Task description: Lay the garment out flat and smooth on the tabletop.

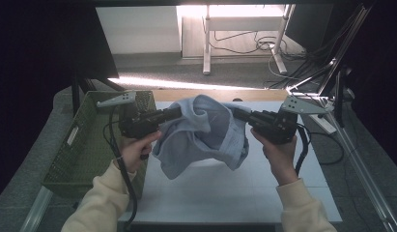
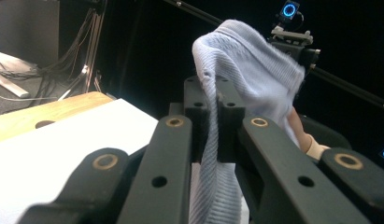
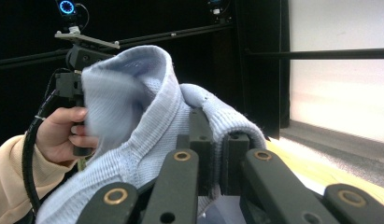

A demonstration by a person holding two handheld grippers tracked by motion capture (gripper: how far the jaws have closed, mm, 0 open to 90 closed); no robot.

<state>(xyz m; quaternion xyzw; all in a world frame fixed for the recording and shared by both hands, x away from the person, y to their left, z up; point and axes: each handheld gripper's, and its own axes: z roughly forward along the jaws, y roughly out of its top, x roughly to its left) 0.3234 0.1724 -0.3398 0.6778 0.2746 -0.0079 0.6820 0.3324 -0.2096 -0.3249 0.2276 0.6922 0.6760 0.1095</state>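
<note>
Tongs on both sides are clamped tight on the pale blue ribbed knit garment point(image 1: 201, 135): left gripper point(image 1: 179, 112) and right gripper point(image 1: 236, 114) pinch opposite edges, so it hangs between them at frame centre, sagging toward the white table point(image 1: 244, 193), long axis left-to-right.

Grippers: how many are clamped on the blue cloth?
2. Left gripper grips the blue cloth at its left edge; right gripper at its right edge, above the table.

A green basket point(image 1: 80, 145) stands off the table's point(image 1: 234, 193) left edge; cables point(image 1: 263, 46) lie on the floor beyond.
</note>
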